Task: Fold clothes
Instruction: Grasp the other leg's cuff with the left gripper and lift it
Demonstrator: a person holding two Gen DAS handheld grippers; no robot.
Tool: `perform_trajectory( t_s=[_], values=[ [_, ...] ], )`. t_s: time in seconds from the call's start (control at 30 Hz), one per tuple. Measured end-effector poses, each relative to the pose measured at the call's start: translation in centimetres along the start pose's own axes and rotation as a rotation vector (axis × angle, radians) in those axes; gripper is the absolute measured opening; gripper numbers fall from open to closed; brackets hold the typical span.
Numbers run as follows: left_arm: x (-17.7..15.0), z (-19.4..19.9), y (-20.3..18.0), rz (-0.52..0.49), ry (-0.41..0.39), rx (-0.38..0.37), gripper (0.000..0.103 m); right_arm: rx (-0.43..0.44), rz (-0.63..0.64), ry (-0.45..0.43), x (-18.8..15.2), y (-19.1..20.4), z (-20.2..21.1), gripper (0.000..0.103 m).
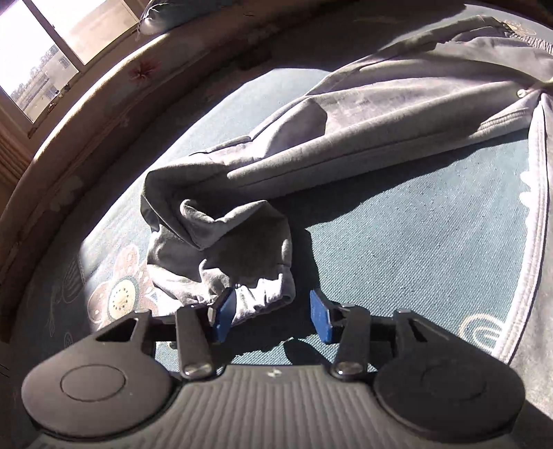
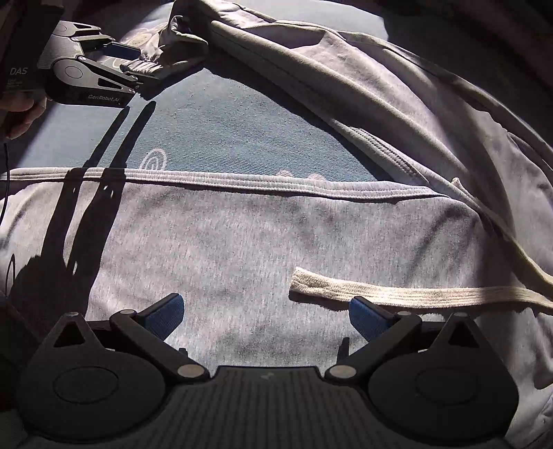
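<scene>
Both tongs are matte black: round pivot discs, slotted triangular link arms, silver screw heads, a ribbed grey body and blue pads. The left tongs [image 2: 136,65] carry white lettering "GenRobot.AI" and "DAS"; the right tongs [image 2: 266,316] match.

Blue floral rug [image 1: 414,241], window [image 1: 45,51], cushion [image 1: 166,17].
</scene>
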State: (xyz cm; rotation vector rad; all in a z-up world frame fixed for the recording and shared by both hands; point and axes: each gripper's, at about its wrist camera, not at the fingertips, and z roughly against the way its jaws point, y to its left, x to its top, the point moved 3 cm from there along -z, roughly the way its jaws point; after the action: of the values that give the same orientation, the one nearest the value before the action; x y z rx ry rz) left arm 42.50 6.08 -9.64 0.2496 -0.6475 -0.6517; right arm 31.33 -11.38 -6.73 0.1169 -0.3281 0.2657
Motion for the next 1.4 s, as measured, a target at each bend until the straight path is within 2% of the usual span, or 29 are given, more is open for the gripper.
perform_trajectory(
  t_s=[0.07, 0.1, 0.13, 0.23, 0.43, 0.6, 0.7, 0.8, 0.9, 1.0, 1.1, 1.13, 1.17, 1.27, 1.33, 1.4],
  values=[
    [0.2, -0.2, 0.2, 0.005, -0.01, -0.009, 0.041, 0.008, -0.016, -0.001, 0.4, -0.2, -0.1, 0.103],
    [0.4, -0.3, 0.5, 0.017, -0.007, -0.019, 0.037, 0.012, -0.021, 0.001, 0.5, -0.3, -0.2, 0.103],
    [0.4, -0.4, 1.0, 0.042, 0.002, -0.025, 0.02, 0.013, -0.024, 0.001, 0.5, -0.3, -0.2, 0.103],
    [0.9, 0.2, 2.9, 0.149, 0.012, -0.049, 0.009, 0.011, -0.026, -0.001, 0.9, -0.4, -0.2, 0.103],
    [2.4, 3.3, 8.8, 0.269, -0.041, -0.002, 0.008, 0.007, -0.005, -0.024, 2.2, -0.3, 0.4, 0.103],
    [2.5, 4.6, 16.7, 0.419, -0.036, 0.085, 0.009, 0.01, -0.015, -0.045, 3.2, -0.1, 0.5, 0.103],
    [2.0, 5.1, 19.9, 0.442, -0.031, 0.148, 0.009, 0.014, -0.03, -0.048, 3.6, 0.0, 0.5, 0.103],
    [1.7, 6.4, 20.7, 0.363, -0.069, 0.168, 0.009, 0.013, -0.031, -0.046, 3.6, 0.1, 0.6, 0.103],
    [1.0, 7.7, 18.5, 0.136, -0.081, 0.153, 0.009, 0.009, -0.027, -0.04, 3.5, 0.2, 0.6, 0.103],
    [-1.4, 7.8, 14.9, -0.122, -0.036, 0.116, 0.009, 0.007, -0.026, -0.035, 3.4, 0.2, 0.5, 0.103],
    [-4.4, 7.1, 11.9, -0.275, 0.041, 0.054, 0.011, 0.004, -0.026, -0.028, 3.4, 0.3, 0.4, 0.103],
    [-5.4, 6.9, 11.1, -0.305, 0.068, 0.027, 0.017, 0.003, -0.026, -0.026, 3.5, 0.3, 0.3, 0.103],
    [-6.2, 6.6, 10.4, -0.327, 0.09, 0.006, 0.019, 0.003, -0.024, -0.025, 3.5, 0.3, 0.3, 0.103],
    [-8.3, 5.6, 8.8, -0.364, 0.156, -0.03, 0.019, 0.004, -0.016, -0.023, 3.9, 0.5, 0.2, 0.103],
    [-9.3, 5.0, 8.7, -0.327, 0.206, -0.057, 0.019, 0.005, -0.01, -0.023, 4.1, 0.6, 0.1, 0.103],
    [-9.6, 4.6, 9.8, -0.208, 0.249, -0.069, 0.019, 0.004, -0.001, -0.023, 4.2, 0.6, 0.1, 0.103]
  ],
)
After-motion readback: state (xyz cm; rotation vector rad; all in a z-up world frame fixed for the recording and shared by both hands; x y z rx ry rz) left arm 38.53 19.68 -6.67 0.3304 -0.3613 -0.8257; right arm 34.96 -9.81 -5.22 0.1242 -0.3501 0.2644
